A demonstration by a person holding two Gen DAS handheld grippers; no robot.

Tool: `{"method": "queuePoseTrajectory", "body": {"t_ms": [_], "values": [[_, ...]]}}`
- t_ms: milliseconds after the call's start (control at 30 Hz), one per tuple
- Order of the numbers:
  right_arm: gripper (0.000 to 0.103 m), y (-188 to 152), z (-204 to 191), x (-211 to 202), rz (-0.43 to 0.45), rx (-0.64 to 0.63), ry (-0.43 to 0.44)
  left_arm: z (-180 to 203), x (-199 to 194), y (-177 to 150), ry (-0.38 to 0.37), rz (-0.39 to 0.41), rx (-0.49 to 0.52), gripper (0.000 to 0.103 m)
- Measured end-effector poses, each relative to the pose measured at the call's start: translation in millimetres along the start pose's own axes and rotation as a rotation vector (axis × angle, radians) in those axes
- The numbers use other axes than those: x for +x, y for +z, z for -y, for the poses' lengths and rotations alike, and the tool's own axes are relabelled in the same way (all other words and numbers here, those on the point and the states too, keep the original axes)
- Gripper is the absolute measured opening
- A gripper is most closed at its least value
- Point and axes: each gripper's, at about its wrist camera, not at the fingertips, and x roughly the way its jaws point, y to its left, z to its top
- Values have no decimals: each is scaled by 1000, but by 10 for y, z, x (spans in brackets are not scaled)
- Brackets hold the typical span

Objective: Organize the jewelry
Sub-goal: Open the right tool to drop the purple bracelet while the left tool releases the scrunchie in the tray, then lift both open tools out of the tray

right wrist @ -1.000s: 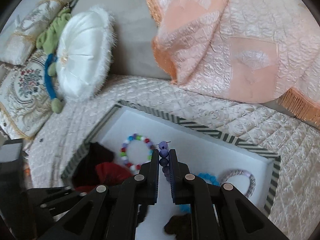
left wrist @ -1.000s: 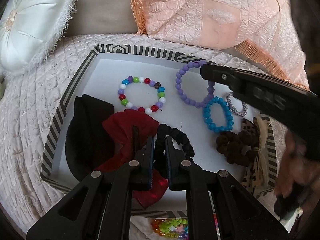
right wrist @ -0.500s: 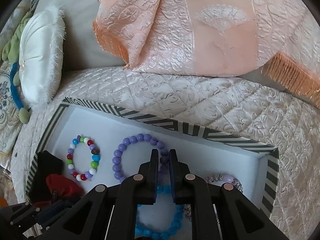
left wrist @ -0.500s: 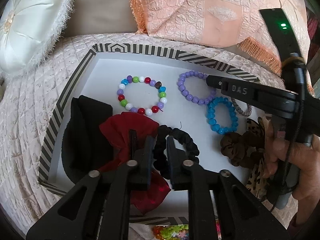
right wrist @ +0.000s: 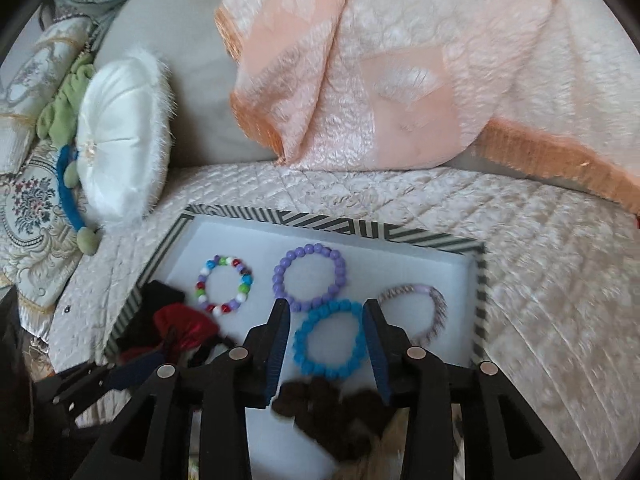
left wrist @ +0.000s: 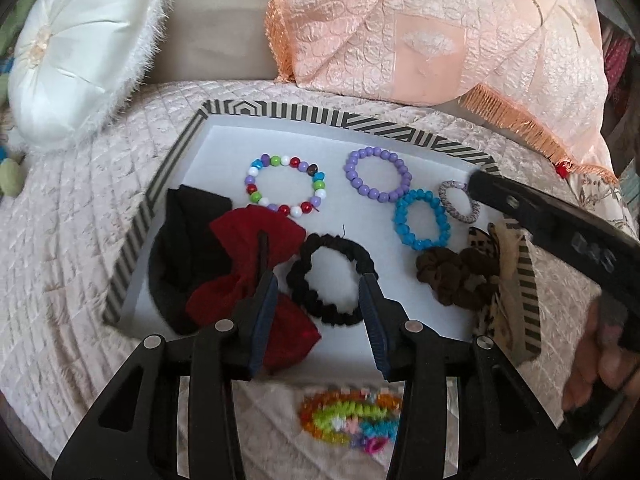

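Note:
A striped-rim tray (left wrist: 320,114) with a white floor lies on the quilted bed. In it lie a multicolour bead bracelet (left wrist: 285,185), a purple bead bracelet (left wrist: 378,174), a blue bead bracelet (left wrist: 421,219), a lilac-grey band (left wrist: 458,201), a black scrunchie (left wrist: 332,278), a brown scrunchie (left wrist: 456,276), a red bow (left wrist: 248,256) and black cloth (left wrist: 180,240). My left gripper (left wrist: 320,284) is open and empty, its jaws on either side of the black scrunchie. My right gripper (right wrist: 325,312) is open and empty above the blue bracelet (right wrist: 330,338), with the purple bracelet (right wrist: 309,276) lying flat beyond it.
A colourful bead piece (left wrist: 352,420) lies on the quilt in front of the tray. A leopard-print item (left wrist: 496,264) sits at the tray's right edge. A white round cushion (left wrist: 80,48) and a peach fringed throw (left wrist: 420,32) lie behind the tray.
My right gripper carried the purple bracelet into the tray, opened and let it go. My left gripper opened and released the black scrunchie, which now lies flat.

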Motion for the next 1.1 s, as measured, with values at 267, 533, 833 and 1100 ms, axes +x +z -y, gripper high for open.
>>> {"method": "queuePoseTrajectory", "body": {"t_ms": [267, 533, 833, 1100], "values": [[39, -510, -235, -517, 36, -39, -29, 29, -463, -264, 57, 84, 38, 42], [39, -1011, -499, -914, 68, -60, -28, -46, -858, -615, 87, 131, 43, 42], [39, -1461, -538, -1069, 30, -72, -12, -443, -1053, -919, 54, 95, -71, 42], [39, -1597, -643, -780, -20, -135, 6, -607, -903, -1065, 45, 32, -124, 42]]}}
